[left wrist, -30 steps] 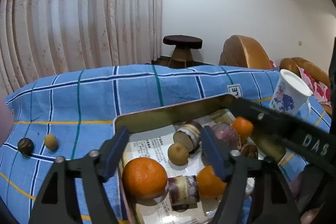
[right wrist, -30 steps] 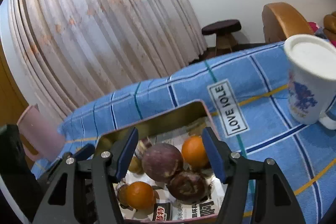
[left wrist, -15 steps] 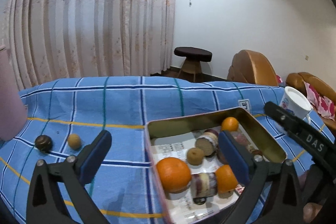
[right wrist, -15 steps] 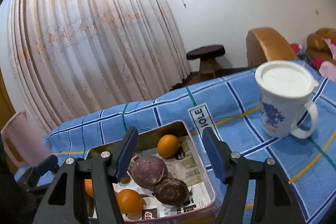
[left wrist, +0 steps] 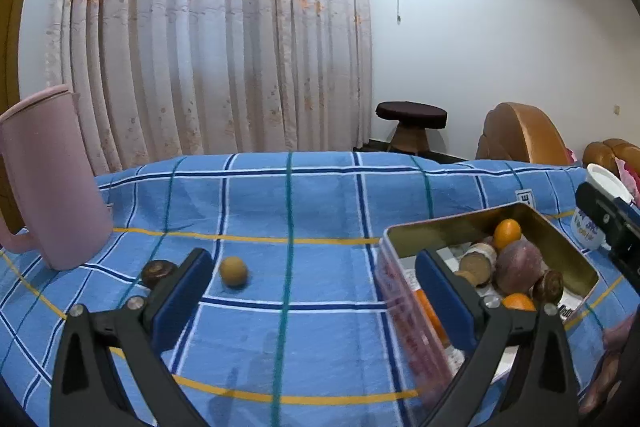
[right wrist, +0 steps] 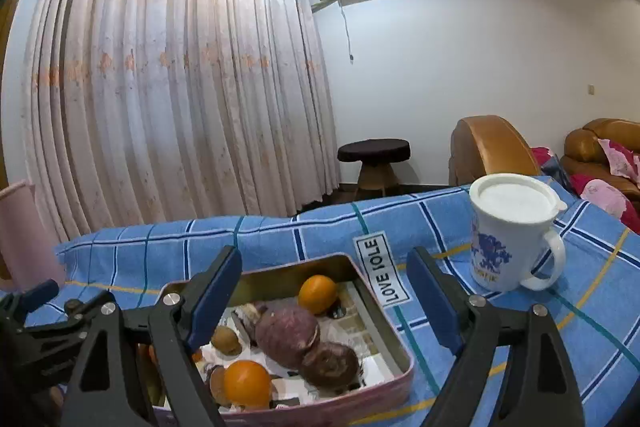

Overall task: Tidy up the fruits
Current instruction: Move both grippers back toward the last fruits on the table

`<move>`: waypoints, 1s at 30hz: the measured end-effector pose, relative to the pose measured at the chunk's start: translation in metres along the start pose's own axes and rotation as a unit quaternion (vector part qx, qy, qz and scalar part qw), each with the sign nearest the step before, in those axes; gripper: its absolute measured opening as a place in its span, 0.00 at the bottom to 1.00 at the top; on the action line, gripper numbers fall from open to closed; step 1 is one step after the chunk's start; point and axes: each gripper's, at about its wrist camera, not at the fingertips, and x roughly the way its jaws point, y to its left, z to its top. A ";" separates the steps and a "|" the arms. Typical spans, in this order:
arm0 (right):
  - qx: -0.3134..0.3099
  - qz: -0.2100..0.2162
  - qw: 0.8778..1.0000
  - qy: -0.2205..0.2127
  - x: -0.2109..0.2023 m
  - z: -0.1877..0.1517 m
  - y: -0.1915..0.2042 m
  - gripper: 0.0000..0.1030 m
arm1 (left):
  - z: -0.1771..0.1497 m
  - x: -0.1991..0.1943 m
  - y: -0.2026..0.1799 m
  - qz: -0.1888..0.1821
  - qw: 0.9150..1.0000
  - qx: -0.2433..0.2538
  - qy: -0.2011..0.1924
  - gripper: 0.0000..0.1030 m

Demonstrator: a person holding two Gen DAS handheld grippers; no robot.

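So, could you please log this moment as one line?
left claw open | right claw open | rectangular pink metal tin holds fruit | small tan round fruit outside

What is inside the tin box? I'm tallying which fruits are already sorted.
Inside the tin box: two oranges, a big purple fruit, a dark round one and a small brown one on printed paper. The right gripper covers its near-left corner.

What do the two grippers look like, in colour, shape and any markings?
Both look alike: the left gripper and the right gripper have black angular frames with triangular cut-outs and silver screw heads. Each finger carries a flat blue pad. No cables or markings show on them here. At the lower right edge of the left view, a bare hand shows partly.
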 end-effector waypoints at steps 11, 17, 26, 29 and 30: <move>-0.002 0.016 1.000 0.027 -0.009 -0.013 0.042 0.83 | -0.006 -0.006 0.029 0.009 1.000 -0.002 0.008 1.00; 0.002 0.028 0.999 0.039 -0.008 -0.019 0.068 0.83 | -0.008 -0.007 0.051 0.018 1.000 0.000 0.010 1.00; -0.007 0.056 0.997 0.056 0.000 -0.026 0.115 0.83 | -0.008 0.001 0.094 0.040 0.999 -0.020 0.019 1.00; -0.014 0.066 0.996 0.064 0.004 -0.028 0.131 0.83 | -0.007 0.005 0.110 0.051 0.998 -0.023 0.021 1.00; -0.017 0.069 0.995 0.066 0.006 -0.028 0.137 0.83 | -0.006 0.006 0.118 0.058 0.998 -0.026 0.024 1.00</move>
